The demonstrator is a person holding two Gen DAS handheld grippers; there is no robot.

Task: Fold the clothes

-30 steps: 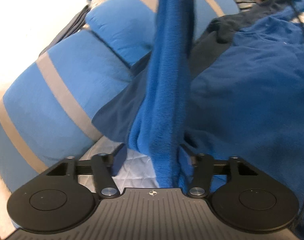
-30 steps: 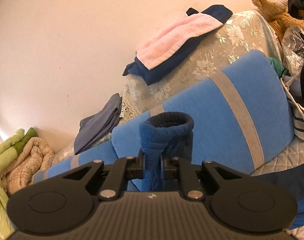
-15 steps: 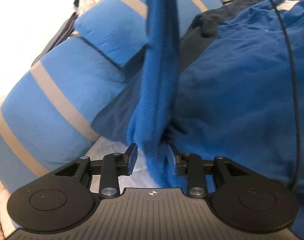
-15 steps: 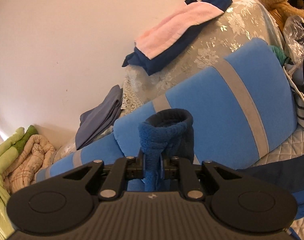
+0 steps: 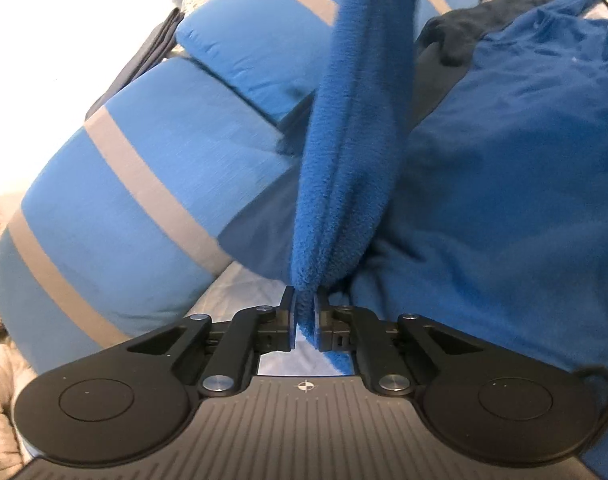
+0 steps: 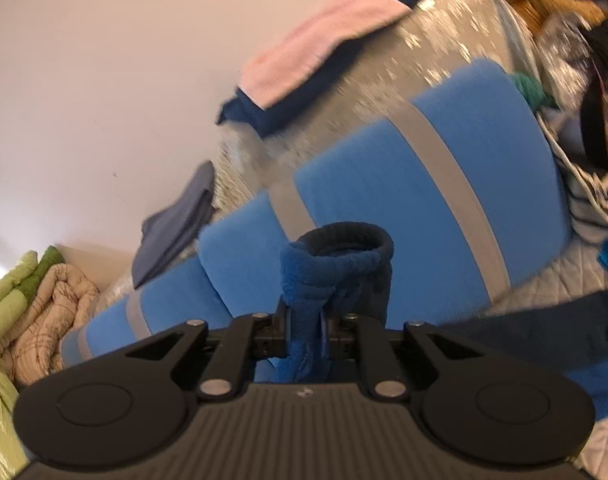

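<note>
Fleece garment (image 5: 352, 152) in bright blue stretches taut between our two grippers, above the striped blue cushions (image 5: 144, 184). Our left gripper (image 5: 304, 316) has just closed its jaws and now pinches a gathered fold of it. Our right gripper (image 6: 306, 328) is clamped on the navy-trimmed cuff (image 6: 344, 252).

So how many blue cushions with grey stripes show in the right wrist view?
2. One large cushion leans against the lace-covered backrest on the right; a second cushion lies lower left, partly behind the right tool. More may be hidden.
</note>
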